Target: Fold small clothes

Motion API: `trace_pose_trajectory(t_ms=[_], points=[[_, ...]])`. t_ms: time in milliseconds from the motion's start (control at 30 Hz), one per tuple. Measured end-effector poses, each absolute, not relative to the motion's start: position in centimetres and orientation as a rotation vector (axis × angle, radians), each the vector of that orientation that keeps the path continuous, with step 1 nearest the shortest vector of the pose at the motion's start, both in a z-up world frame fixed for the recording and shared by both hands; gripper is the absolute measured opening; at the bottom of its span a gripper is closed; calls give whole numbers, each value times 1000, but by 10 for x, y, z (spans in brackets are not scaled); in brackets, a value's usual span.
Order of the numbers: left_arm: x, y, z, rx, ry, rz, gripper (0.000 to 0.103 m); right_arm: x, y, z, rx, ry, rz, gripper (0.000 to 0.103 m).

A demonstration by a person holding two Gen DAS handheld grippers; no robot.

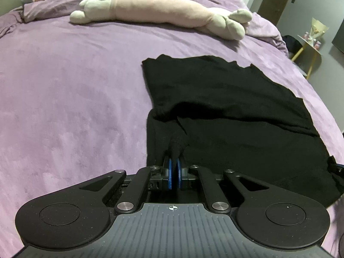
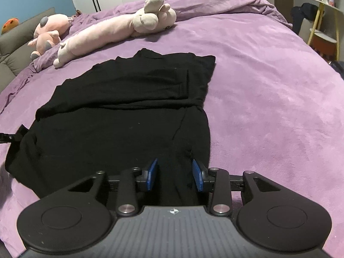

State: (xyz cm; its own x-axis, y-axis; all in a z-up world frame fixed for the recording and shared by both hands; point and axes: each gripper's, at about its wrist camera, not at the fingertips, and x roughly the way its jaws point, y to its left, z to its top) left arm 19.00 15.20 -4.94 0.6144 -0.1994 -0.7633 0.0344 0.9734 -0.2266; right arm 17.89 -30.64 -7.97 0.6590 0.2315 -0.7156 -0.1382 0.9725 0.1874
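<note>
Fingers of left gripper [image 1: 174, 163] pinch black garment [image 1: 225, 99], angled down; right gripper [image 2: 175, 172] spread.

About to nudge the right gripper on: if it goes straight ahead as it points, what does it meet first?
The black garment. The right gripper stands open, tilted down over its near edge, cloth between the pads, so it would likely press into the fabric and the purple bed cover underneath.
</note>
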Motion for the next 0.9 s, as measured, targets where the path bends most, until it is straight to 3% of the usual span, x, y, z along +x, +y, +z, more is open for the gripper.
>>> trace_pose_trajectory(t_ms=[67, 100, 500, 767, 867, 900], points=[[192, 152, -50, -200, 904, -129, 7, 179, -305, -79, 122, 820, 216, 9], [192, 152, -50, -203, 902, -123, 7, 179, -304, -78, 116, 814, 215, 4], [229, 168, 34, -314, 643, -141, 6, 238, -329, -5, 294, 495, 167, 3], [310, 155, -35, -215, 815, -30, 7, 313, -316, -64, 253, 663, 91, 4], [314, 154, -56, -211, 840, -35, 11, 319, -314, -74, 242, 683, 91, 8], [313, 157, -60, -220, 844, -34, 14, 320, -314, -77, 235, 692, 98, 14]])
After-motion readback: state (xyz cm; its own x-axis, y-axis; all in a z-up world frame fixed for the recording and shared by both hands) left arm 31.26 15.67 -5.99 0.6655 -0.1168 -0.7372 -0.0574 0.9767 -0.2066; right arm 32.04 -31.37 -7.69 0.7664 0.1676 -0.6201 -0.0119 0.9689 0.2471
